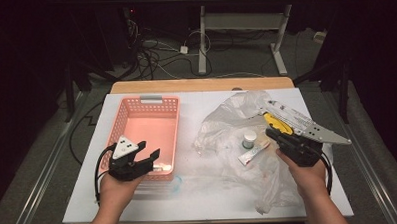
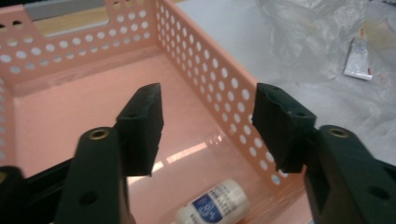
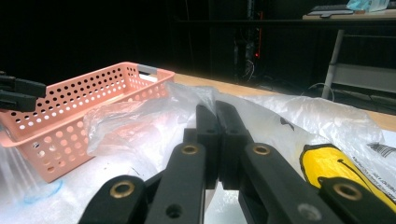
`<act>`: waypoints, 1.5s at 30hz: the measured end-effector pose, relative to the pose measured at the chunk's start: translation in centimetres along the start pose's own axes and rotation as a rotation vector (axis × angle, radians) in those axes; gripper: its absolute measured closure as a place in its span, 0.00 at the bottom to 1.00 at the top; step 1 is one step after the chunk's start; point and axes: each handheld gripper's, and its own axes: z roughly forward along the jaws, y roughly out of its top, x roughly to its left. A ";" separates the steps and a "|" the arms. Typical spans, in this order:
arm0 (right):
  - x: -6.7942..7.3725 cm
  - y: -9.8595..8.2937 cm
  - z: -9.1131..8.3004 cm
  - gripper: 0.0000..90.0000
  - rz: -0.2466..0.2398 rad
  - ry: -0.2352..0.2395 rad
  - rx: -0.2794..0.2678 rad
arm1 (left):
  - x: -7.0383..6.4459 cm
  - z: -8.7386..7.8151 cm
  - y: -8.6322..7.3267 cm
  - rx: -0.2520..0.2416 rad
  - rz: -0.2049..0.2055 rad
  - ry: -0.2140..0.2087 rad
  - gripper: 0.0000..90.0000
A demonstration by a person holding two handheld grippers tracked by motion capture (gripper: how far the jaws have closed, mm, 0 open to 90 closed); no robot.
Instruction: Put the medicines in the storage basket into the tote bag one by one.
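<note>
A pink perforated basket (image 1: 149, 124) stands on the left of the white table top. My left gripper (image 1: 148, 148) hovers over its near end, jaws wide open and holding nothing (image 2: 208, 100). Below them a white bottle with a blue label (image 2: 214, 205) lies on the basket floor. On the right, a crumpled clear plastic bag (image 1: 227, 118) holds a small white jar with a green cap (image 1: 249, 138), a white tube (image 1: 253, 153) and a yellow item (image 1: 276, 123). My right gripper (image 1: 271, 133) rests over the bag beside the yellow item (image 3: 334, 170). Its jaws are shut (image 3: 217, 114), with nothing visible between them.
A clear round piece with a bluish rim (image 1: 177, 183) lies on the table just off the basket's near right corner. A wooden strip (image 1: 200, 85) edges the far side of the table. Cables and desk legs (image 1: 202, 42) sit on the floor beyond.
</note>
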 end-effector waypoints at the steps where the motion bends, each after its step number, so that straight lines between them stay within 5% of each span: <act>1: 0.1 0.0 0.0 1.00 0.004 -0.002 0.000 | 0.2 0.0 0.0 0.014 -0.009 0.008 0.48; 5: 0.1 -0.1 0.1 1.00 0.004 -0.003 0.003 | 1.0 0.1 0.3 0.053 -0.057 0.018 0.52; 12: 0.1 -0.1 0.2 1.00 0.001 0.001 0.007 | 1.1 0.3 0.6 0.148 -0.069 0.033 0.71; 21: 0.0 -0.1 0.1 1.00 0.004 -0.002 0.005 | 1.0 1.4 1.2 0.340 -0.024 -0.034 0.96; 24: 0.0 -0.1 0.0 1.00 0.004 -0.003 0.004 | 0.7 1.7 1.5 0.411 -0.005 -0.033 0.98; 28: 0.0 -0.1 0.0 1.00 0.004 -0.004 0.004 | 1.0 2.4 2.1 0.509 -0.037 -0.079 0.98; 35: 0.1 0.0 0.1 1.00 -0.001 0.002 0.005 | 1.2 3.8 2.7 0.681 -0.078 -0.093 0.98; 40: 0.1 0.0 0.0 0.99 -0.001 0.003 0.005 | 1.3 4.7 2.8 0.755 -0.087 -0.114 0.98; 45: 0.2 0.0 0.0 0.99 -0.002 -0.001 0.004 | 1.5 5.4 3.4 0.769 -0.079 -0.113 0.98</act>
